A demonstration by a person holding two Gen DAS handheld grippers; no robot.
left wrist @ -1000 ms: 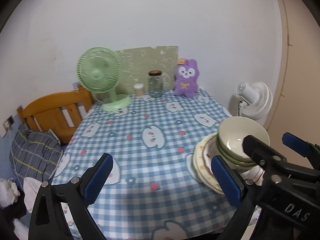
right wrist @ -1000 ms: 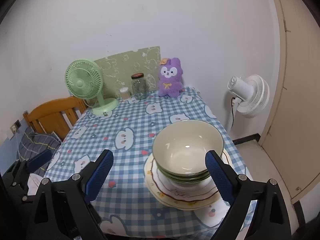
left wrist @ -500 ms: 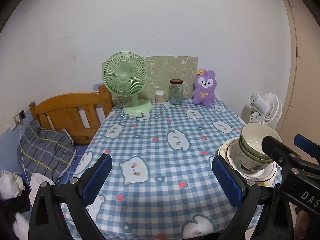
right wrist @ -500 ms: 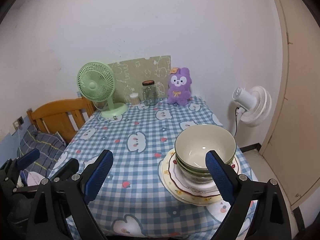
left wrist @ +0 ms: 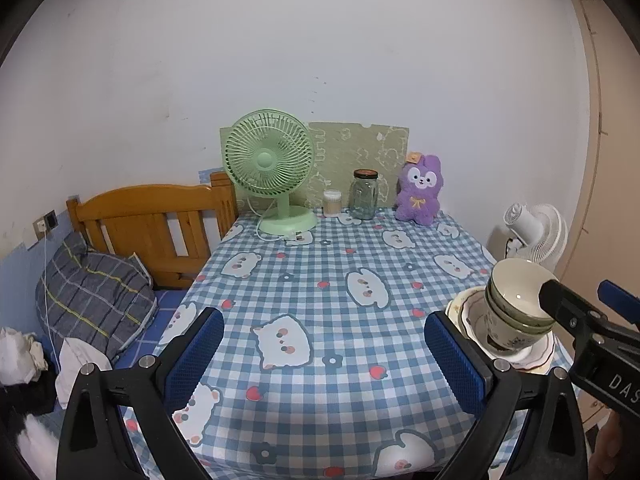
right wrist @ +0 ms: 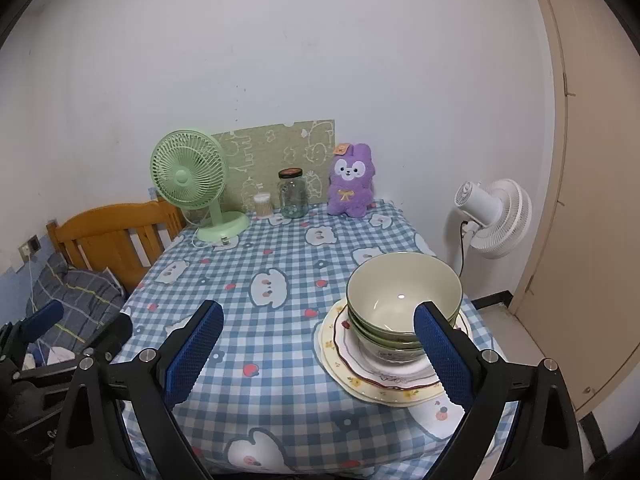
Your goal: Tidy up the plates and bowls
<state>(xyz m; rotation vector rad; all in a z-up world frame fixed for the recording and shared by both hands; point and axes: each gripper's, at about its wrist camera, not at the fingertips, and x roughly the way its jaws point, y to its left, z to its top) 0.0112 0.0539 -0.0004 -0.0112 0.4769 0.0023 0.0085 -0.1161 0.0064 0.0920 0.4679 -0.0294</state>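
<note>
Nearby, two hand-held claws hover over the near edge of a surface covered in a blue-and-white checked cloth printed with cartoon animals. The left claw has its blue-padded fingers spread wide, released and holding nothing; only bare cloth lies between them. The right claw is likewise spread wide and released.

Ahead of the right claw, behind its right finger, sits a stack of bowls, green outside and cream inside, nested upright. The bowls rest on a stack of plates with scalloped, flower-patterned rims. The finger partly overlaps the front of the bowls in this view; whether it touches them cannot be told. From the left claw, the same bowls and plates lie to the right, beyond its right finger, partly hidden by the black body of the right claw.

Far ahead of both claws, along the white wall, stand a mint green desk fan, a small jar of cotton swabs, a clear glass jar with a dark lid, and a purple plush rabbit. A green patterned board leans behind them. Left of the left claw is a wooden headboard with a grey checked pillow. Right of the right claw, off the surface, stands a white fan.
</note>
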